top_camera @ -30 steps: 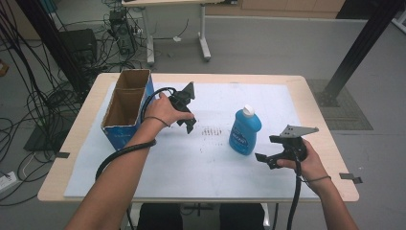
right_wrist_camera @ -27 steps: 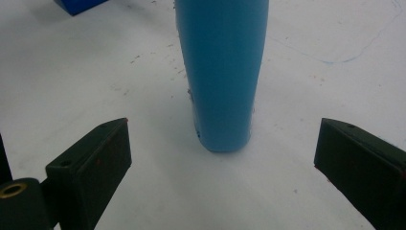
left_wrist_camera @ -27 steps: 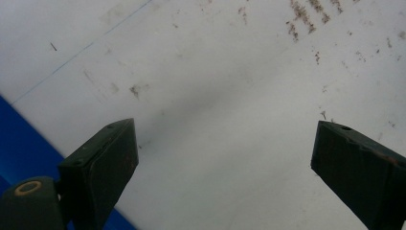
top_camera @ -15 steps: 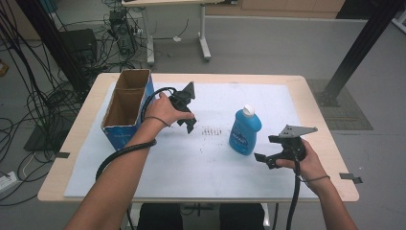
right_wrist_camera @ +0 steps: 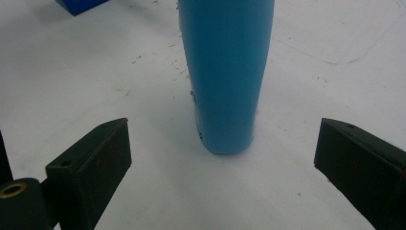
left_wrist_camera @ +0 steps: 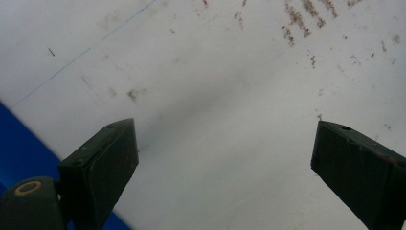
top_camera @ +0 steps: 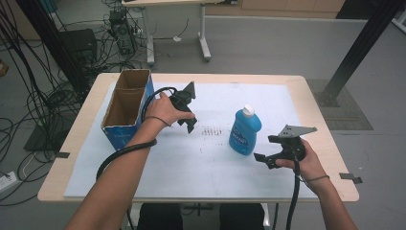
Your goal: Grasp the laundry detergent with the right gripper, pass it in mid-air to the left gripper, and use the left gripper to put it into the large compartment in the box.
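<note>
Two wide-open jaws of your right hand-held gripper (top_camera: 265, 149) face the upright blue bottle (top_camera: 244, 130) on the desk (top_camera: 306, 103), just beside it, not touching; your left hand-held gripper (top_camera: 189, 112), also open and empty, hovers near the cardboard box (top_camera: 125, 111)

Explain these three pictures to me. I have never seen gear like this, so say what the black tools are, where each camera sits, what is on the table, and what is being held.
A person sits at a table covered with a white sheet and holds a hand-operated clamp in each hand. The high view looks down from above the person. There the left gripper hangs over the sheet beside an open cardboard box with blue sides. The right gripper points at a blue bottle with a white cap, standing upright. The other two pictures come from small cameras riding on the clamps, looking out between their two black jaws. The left gripper view shows bare, stained sheet between wide-open jaws. The right gripper view shows the bottle ahead of open jaws, not touched. Neither clamp holds anything.
</note>
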A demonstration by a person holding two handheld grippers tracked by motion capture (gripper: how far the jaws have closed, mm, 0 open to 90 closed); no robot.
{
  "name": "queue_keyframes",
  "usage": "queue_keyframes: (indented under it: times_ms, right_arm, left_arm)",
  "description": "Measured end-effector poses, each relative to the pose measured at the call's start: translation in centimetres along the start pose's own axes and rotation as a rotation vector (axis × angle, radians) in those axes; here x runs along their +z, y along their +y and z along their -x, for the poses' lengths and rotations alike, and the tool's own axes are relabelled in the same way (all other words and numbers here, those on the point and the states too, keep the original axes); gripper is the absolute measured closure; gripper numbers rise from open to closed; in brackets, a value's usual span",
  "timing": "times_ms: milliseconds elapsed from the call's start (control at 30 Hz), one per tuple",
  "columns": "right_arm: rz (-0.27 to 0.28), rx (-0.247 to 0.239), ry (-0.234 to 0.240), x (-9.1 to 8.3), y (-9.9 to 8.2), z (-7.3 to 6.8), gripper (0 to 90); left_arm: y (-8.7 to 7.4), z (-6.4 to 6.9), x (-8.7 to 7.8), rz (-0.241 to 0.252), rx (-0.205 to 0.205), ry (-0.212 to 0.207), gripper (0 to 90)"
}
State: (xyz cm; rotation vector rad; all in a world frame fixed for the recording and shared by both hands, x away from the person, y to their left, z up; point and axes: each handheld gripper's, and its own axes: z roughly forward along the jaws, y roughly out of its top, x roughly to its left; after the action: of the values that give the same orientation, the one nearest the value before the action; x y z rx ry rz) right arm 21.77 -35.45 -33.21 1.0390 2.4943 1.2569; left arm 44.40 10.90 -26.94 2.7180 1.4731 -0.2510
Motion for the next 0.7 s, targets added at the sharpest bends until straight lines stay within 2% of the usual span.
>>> queue_keyframes:
  times_ms: [700]
  right_arm:
    - [0.005,0.008,0.012,0.55,-0.29,0.51,4.9]
  left_arm:
    - [0.37,-0.30,0.49,-0.004,-0.004,-0.009,9.3]
